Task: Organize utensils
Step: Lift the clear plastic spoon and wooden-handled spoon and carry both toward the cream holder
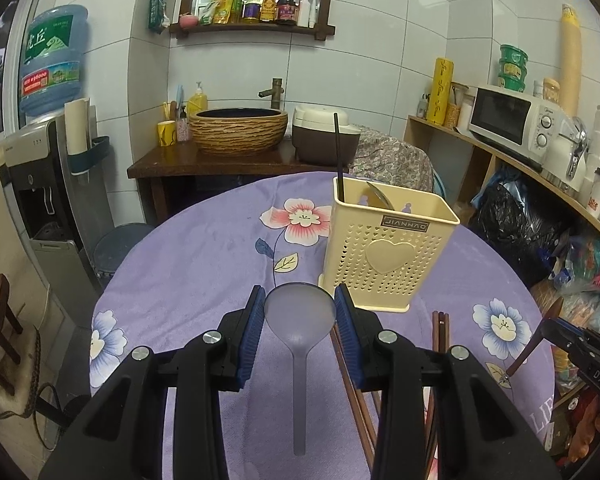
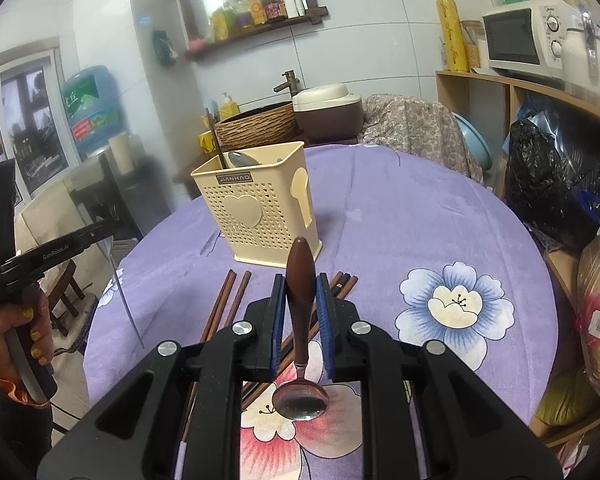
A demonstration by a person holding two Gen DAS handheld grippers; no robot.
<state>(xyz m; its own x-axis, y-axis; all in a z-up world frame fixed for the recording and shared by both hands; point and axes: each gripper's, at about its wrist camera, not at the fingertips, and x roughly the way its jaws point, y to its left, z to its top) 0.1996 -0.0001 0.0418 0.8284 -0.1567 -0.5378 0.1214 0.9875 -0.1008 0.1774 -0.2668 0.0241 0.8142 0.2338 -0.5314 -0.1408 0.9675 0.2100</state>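
Note:
In the left wrist view, my left gripper (image 1: 299,300) is shut on the bowl of a translucent grey plastic spoon (image 1: 299,320), whose handle points back toward the camera. In the right wrist view, my right gripper (image 2: 300,284) is shut on the brown wooden handle of a metal spoon (image 2: 300,398), bowl end nearest the camera. Both spoons hang above the table. A cream perforated utensil holder (image 1: 388,248) (image 2: 256,208) stands just ahead, upright, with a black chopstick (image 1: 337,156) and a metal spoon (image 1: 380,196) in it. Brown chopsticks (image 2: 228,300) lie on the cloth in front of it.
The round table wears a purple flowered cloth (image 1: 204,264). A hand (image 2: 24,332) holds the left gripper (image 2: 112,222) at the table's left edge. Behind stand a woven basin (image 1: 239,130) and rice cooker (image 1: 324,136); shelves with a microwave (image 1: 512,120) and bags line the right.

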